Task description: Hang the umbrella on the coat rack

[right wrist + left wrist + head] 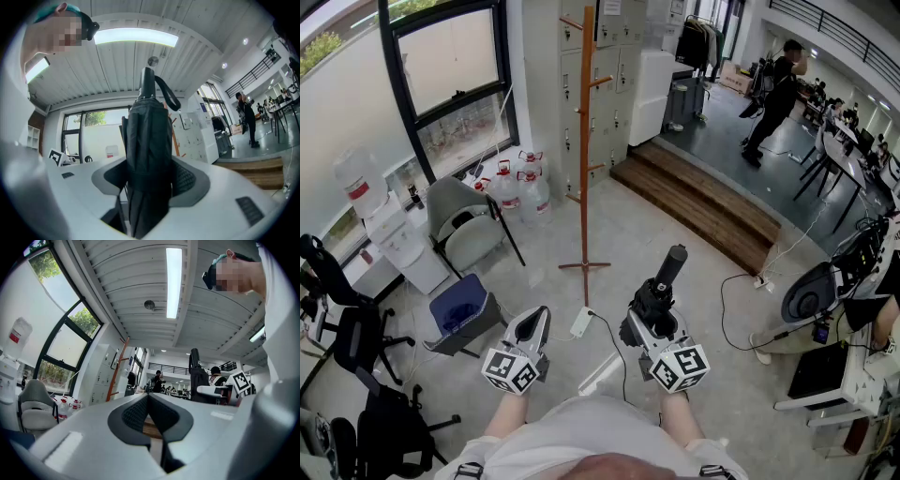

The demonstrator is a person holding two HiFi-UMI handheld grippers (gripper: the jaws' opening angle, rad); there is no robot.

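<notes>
The wooden coat rack (584,141) stands on the floor ahead of me, its pegs bare. A folded black umbrella (667,274) sticks up and away from my right gripper (654,307), which is shut on its middle. In the right gripper view the umbrella (149,140) fills the gap between the pads, its strap looped near the top, and the rack (175,137) shows just behind it. My left gripper (536,319) hangs beside it at the left, shut with nothing in it. Its pads (140,412) meet in the left gripper view, where the rack (117,367) is small and far off.
A power strip (581,322) and its cable lie on the floor by the rack's base. A grey chair (464,225), water bottles (520,187) and a blue bin (457,305) stand at the left. Wooden steps (703,202), a fan (811,292) and a person in black (773,98) are to the right.
</notes>
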